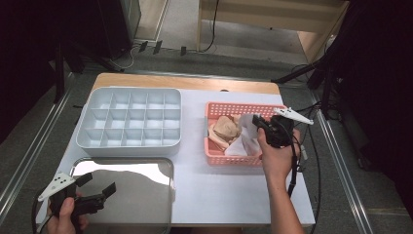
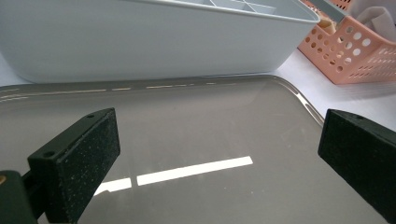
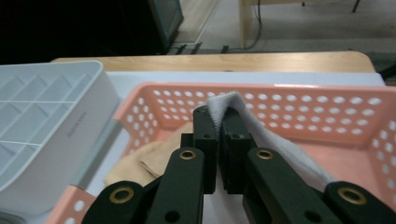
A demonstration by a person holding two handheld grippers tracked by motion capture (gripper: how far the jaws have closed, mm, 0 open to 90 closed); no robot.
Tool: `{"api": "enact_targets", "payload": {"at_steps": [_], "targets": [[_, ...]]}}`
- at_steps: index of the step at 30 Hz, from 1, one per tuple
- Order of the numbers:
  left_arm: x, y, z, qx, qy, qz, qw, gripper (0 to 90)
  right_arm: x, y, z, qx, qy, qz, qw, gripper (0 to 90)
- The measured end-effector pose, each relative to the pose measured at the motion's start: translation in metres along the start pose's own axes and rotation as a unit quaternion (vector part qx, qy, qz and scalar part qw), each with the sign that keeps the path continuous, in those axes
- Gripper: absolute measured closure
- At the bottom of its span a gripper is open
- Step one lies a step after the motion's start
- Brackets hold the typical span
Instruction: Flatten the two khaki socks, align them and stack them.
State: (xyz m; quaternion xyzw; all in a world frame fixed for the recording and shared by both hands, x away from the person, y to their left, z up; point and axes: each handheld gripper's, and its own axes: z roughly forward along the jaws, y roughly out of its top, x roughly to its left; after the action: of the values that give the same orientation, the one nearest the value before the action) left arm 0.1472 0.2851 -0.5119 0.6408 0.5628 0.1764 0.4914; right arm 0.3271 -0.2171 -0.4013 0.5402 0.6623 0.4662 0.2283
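Inside the pink basket (image 1: 214,153) at the right of the worktop (image 1: 219,190), the right gripper (image 3: 218,122) has its fingers pressed together on a fold of the white cloth (image 3: 280,144), pinching it near the top edge; the high view shows the same gripper (image 1: 260,123) above the basket's right half. The cloth lies partly raised, its lower part trailing into the basket beside a tan cloth (image 1: 225,129) that rests against the left wall. The step in hand appears to be the pick-up of the white cloth from the basket. The left gripper (image 1: 100,184) hovers over the metal tray (image 1: 160,168) at the near left, its fingers (image 2: 77,161) spread wide and holding nothing. The white divided organizer (image 1: 97,141) stands behind the tray, just beside it, with its compartments vacant. The next move probably calls for a straight lift until the trailing end clears the basket rim, then a transfer leftward; care is needed that the cloth does not drag the tan cloth or snag on the perforated wall.
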Motion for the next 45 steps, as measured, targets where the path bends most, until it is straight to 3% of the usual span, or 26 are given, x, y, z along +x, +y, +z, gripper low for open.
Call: {"api": "enact_targets", "payload": {"at_steps": [8, 14, 18, 21, 24, 27, 29, 33, 35, 37, 39, 42, 45], "targets": [[0.0, 0.0, 0.0, -0.001, -0.001, 0.0, 1.0, 0.0, 0.023, 0.015, -0.011, -0.022, 0.04, -0.006, 0.9989, 87.8], [-0.002, 0.0, 0.0, 0.001, -0.003, 0.002, 1.0, 0.0, 0.036, 0.018, -0.014, -0.014, 0.077, -0.003, 0.997, 87.5], [-0.001, 0.0, -0.001, 0.001, -0.002, 0.003, 1.0, 0.0, 0.029, 0.004, -0.001, 0.022, 0.055, 0.0, 0.9983, 87.4], [-0.001, 0.0, -0.001, 0.0, -0.001, 0.001, 1.0, 0.0, 0.019, -0.011, 0.009, 0.039, 0.024, -0.007, 0.9989, 87.0], [0.0, 0.0, 0.0, 0.0, -0.001, 0.0, 1.0, 0.0, 0.012, -0.023, 0.018, 0.061, -0.011, -0.016, 0.9979, 85.8], [0.0, 0.0, 0.001, 0.003, -0.001, 0.002, 1.0, 0.0, 0.006, -0.031, 0.026, 0.084, -0.03, -0.025, 0.9957, 83.1], [0.0, 0.0, 0.001, 0.004, -0.001, 0.002, 1.0, 0.0, 0.003, -0.033, 0.029, 0.093, -0.027, -0.023, 0.995, 76.6], [-0.001, 0.0, 0.002, 0.004, 0.0, 0.003, 1.0, 0.0, 0.005, -0.033, 0.038, 0.108, -0.015, -0.023, 0.9938, 50.5], [-0.001, 0.0, 0.002, 0.003, -0.001, 0.002, 1.0, 0.0, 0.007, -0.032, 0.042, 0.12, -0.027, -0.024, 0.9921, 38.8], [-0.002, 0.0, 0.002, 0.004, -0.002, 0.003, 1.0, 0.0, 0.008, -0.032, 0.049, 0.151, -0.029, -0.009, 0.9881, 27.5], [-0.002, 0.0, 0.002, 0.003, -0.002, 0.003, 1.0, 0.0, 0.009, -0.033, 0.059, 0.186, -0.036, -0.006, 0.9818, 20.1], [0.0, 0.0, 0.001, 0.005, -0.002, 0.002, 1.0, 0.0, 0.014, -0.034, 0.069, 0.218, -0.05, -0.02, 0.9744, 16.1], [0.0, 0.0, 0.0, 0.002, -0.001, -0.002, 1.0, 0.0, 0.019, -0.035, 0.077, 0.247, -0.064, -0.035, 0.9663, 20.7]]}}
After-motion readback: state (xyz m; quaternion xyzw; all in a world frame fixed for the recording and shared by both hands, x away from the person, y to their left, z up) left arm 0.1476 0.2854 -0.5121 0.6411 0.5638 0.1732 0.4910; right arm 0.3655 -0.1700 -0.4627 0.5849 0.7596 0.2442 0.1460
